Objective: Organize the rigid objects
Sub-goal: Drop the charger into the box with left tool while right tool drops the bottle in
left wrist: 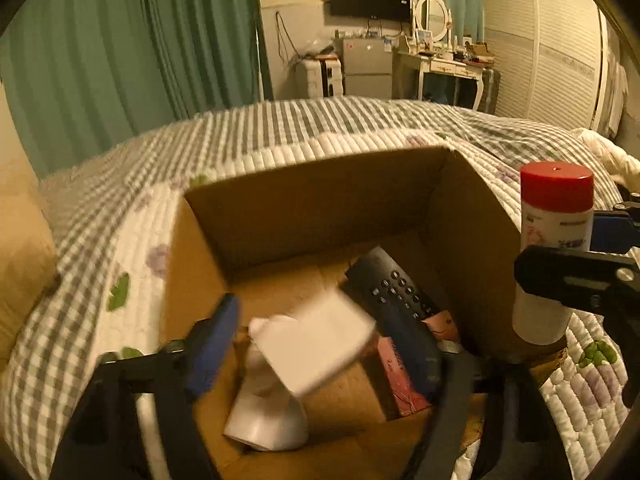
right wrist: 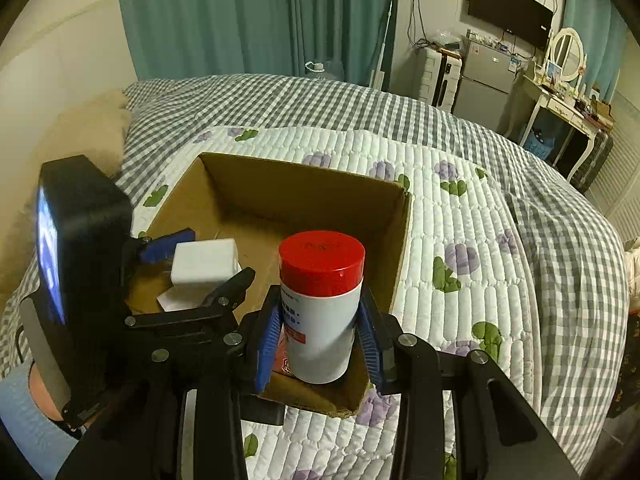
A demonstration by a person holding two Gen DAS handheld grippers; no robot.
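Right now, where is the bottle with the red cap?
The red-capped bottle is upright in the right gripper, at the near right corner of the cardboard box on the bed.

The left gripper (left wrist: 316,344) is spread wide, its blue-padded fingers (left wrist: 212,344) apart on either side of a white block that touches neither pad in the left wrist view (motion blur softens the edges). The right gripper (right wrist: 320,340) is closed, its blue pads (right wrist: 266,344) pressed against both sides of an upright bottle. A blue sleeve (right wrist: 24,420) shows behind the left gripper's body.
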